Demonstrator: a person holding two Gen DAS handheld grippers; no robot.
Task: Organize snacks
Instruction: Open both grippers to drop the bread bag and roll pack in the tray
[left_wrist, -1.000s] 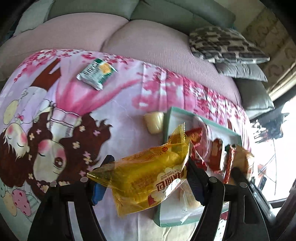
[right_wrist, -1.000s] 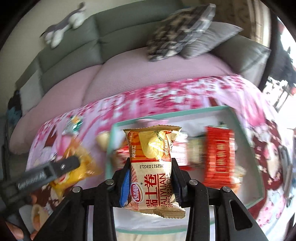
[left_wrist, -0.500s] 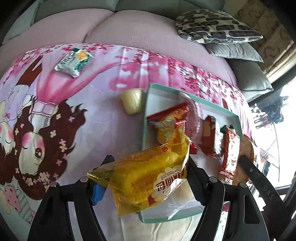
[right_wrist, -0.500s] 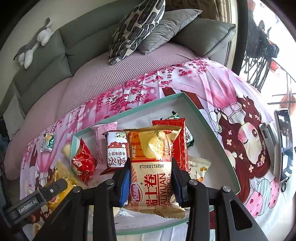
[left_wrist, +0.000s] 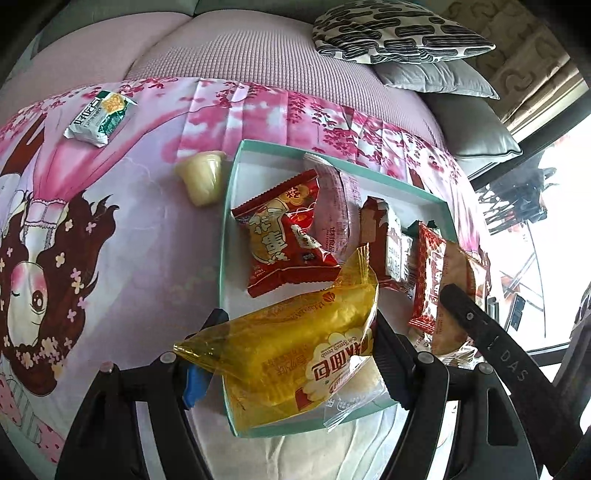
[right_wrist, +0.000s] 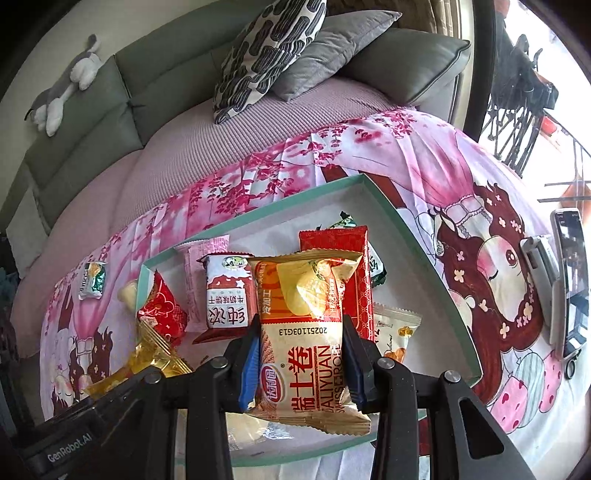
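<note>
Snack box (right_wrist: 439, 288), teal-rimmed, lies directly beneath both my grippers. Left gripper (left_wrist: 291, 354) — jaws wide, clamping a yellow bread packet (left_wrist: 291, 347) crosswise over the near-left corner. Right gripper (right_wrist: 301, 363) — jaws narrow, pinching a Swiss-roll packet (right_wrist: 306, 332), long axis pointing away, over the near edge.

both grippers angle steeply downward: left gripper (left_wrist: 288, 363) and right gripper (right_wrist: 301, 363) clamped.

Glossy crinkled yellow plastic wrapper (left_wrist: 295, 354), matt card tray (left_wrist: 236, 162), soft printed cloth (left_wrist: 110, 229), ribbed sofa cover (right_wrist: 258, 136)
</note>
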